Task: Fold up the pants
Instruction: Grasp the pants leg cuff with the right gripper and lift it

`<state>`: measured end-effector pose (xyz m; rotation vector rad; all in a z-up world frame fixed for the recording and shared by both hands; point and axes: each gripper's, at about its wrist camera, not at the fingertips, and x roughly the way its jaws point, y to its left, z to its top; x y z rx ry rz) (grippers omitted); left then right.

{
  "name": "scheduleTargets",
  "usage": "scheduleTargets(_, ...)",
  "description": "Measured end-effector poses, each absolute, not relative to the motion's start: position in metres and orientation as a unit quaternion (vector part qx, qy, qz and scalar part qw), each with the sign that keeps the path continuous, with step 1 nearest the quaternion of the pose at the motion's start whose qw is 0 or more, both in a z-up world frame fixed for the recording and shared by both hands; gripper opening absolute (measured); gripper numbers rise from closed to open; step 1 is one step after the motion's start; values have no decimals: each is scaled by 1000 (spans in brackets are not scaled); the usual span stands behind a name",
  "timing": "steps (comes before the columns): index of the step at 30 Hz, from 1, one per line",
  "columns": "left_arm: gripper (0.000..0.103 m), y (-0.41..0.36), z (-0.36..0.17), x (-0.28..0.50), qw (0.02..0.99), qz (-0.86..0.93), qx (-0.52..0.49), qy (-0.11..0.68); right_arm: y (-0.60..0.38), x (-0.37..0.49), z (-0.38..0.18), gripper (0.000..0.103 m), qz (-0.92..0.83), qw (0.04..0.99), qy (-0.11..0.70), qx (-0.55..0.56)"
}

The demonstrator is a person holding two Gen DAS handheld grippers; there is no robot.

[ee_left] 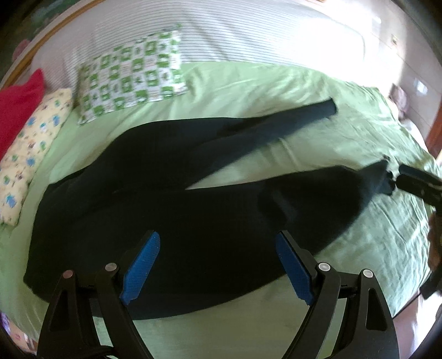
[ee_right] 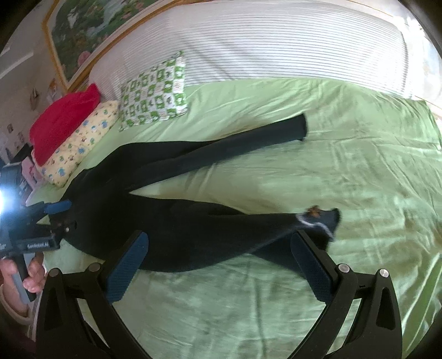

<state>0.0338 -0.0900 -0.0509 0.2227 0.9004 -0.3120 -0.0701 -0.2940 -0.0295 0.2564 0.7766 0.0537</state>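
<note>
Black pants [ee_left: 179, 210] lie flat on a green sheet [ee_left: 386, 248], waist to the left, legs spread in a V to the right. My left gripper [ee_left: 218, 234] stands open low over the waist end, nothing between its blue pads [ee_left: 141, 265]. In the right wrist view the pants [ee_right: 176, 226] lie under my open right gripper [ee_right: 219, 234]; the near leg's hem [ee_right: 323, 221] sits just past its right fingertip. The far leg's hem [ee_right: 301, 127] lies further back. The left gripper [ee_right: 55, 221] shows at the waistband, held by a hand [ee_right: 30, 273]. The right gripper [ee_left: 414, 182] shows beside the near hem.
A green-and-white patterned pillow [ee_right: 154, 91], a yellow printed pillow [ee_right: 80, 146] and a red cushion [ee_right: 63, 121] lie at the back left. A white striped cover [ee_right: 262, 47] runs along the back, under a framed picture [ee_right: 88, 24]. Green sheet [ee_right: 359, 165] stretches right of the pants.
</note>
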Motion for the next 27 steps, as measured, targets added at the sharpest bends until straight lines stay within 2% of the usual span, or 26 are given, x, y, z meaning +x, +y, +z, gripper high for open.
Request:
scheduleTargets(11,86,-186,-66,23,854,-236,168,432,-351,-75,-39,102,-9,916,370,158)
scheduleTargets(14,86,-214,-77,23,850,-238,199,425,-370,-70,-48,94,-3,908,372,191)
scheduleTargets(16,86,-230,-84,25,850,-235,216,420,-380,-64,-55,82,-2,900,381,211)
scheduleTargets(20,86,-249,-101,38,845,-218,243,423,-397,-52,-72,69,-2,884,397,248)
scheduleTargets(21,87,-250,-106,42,844,-214,249,425,-399,-50,-74,62,1,881,400,253)
scheduleTargets(22,82,-251,-108,44,842,-221,247,426,-402,-47,-79,50,2,877,406,257)
scheduleTargets(23,68,-250,-107,46,841,-232,240,426,-403,-45,-82,42,1,874,412,256)
scheduleTargets(24,57,-249,-107,47,838,-248,229,429,-403,-43,-84,24,4,873,416,255)
scheduleTargets(25,31,-249,-106,50,830,-266,219,438,-403,-41,-83,8,15,875,410,257)
scheduleTargets(26,13,-249,-105,51,824,-278,213,445,-403,-41,-79,1,20,879,403,253)
scheduleTargets(27,13,-250,-102,51,825,-277,216,444,-403,-40,-75,0,21,883,398,246)
